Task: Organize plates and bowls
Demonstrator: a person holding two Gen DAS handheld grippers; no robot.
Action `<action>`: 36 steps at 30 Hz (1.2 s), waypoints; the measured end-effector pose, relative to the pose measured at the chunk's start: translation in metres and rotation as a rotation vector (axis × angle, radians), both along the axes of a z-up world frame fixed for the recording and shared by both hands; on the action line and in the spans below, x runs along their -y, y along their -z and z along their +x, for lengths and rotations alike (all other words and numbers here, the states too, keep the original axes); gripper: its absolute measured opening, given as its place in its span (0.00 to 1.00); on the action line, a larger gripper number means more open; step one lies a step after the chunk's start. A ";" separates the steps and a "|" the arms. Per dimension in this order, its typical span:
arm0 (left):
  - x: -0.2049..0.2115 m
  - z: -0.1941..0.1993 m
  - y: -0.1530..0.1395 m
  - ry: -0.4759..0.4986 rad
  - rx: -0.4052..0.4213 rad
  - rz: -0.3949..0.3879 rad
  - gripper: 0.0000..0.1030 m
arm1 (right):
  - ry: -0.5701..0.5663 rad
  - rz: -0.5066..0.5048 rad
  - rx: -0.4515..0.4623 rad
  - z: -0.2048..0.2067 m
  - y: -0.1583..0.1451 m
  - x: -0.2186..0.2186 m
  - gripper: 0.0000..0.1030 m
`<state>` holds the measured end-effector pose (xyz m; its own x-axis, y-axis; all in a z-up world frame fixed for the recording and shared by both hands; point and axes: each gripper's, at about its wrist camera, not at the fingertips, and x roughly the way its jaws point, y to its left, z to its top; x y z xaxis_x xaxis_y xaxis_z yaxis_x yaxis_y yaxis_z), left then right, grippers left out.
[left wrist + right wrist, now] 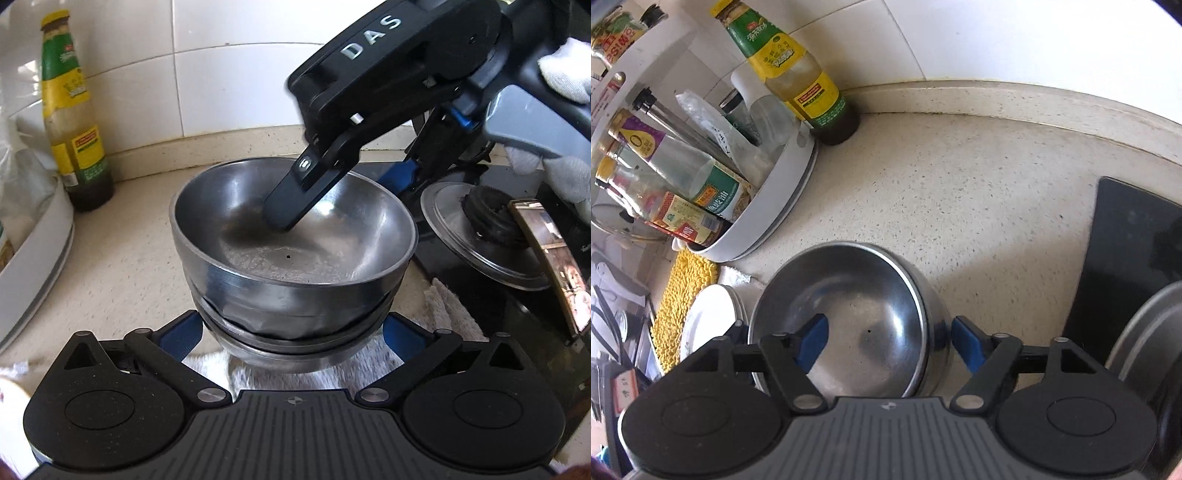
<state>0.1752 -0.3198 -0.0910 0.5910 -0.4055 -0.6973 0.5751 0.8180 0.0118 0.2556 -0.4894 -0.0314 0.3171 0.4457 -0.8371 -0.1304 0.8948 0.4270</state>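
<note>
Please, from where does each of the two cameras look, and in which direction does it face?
Left wrist: on the left gripper, looking down at the stacked steel bowls; the right gripper and a gloved hand show.
Right wrist: on the right gripper, above the top bowl's rim, looking down; own blue pads straddle its right wall.
Shared: the bowls, the sauce bottle, the countertop.

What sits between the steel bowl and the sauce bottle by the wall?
Nothing: in the right wrist view, only bare speckled counter runs from the steel bowl to the sauce bottle.
</note>
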 end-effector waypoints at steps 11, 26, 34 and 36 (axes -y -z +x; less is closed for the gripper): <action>0.013 0.021 0.003 -0.004 0.020 0.037 1.00 | 0.006 0.118 -0.045 0.032 0.029 0.022 0.95; 0.027 0.030 0.010 0.023 0.057 0.073 1.00 | -0.021 0.101 -0.019 0.034 0.033 0.022 0.91; 0.022 0.018 -0.012 0.037 0.101 0.063 1.00 | -0.004 0.084 0.035 0.015 0.006 0.017 0.91; 0.019 0.013 -0.020 0.031 0.110 0.054 1.00 | -0.007 0.074 0.052 0.010 -0.004 0.012 0.91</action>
<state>0.1881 -0.3384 -0.0713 0.6528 -0.3888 -0.6501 0.5932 0.7961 0.1195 0.2659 -0.5010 -0.0274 0.3560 0.5085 -0.7840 -0.1608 0.8598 0.4847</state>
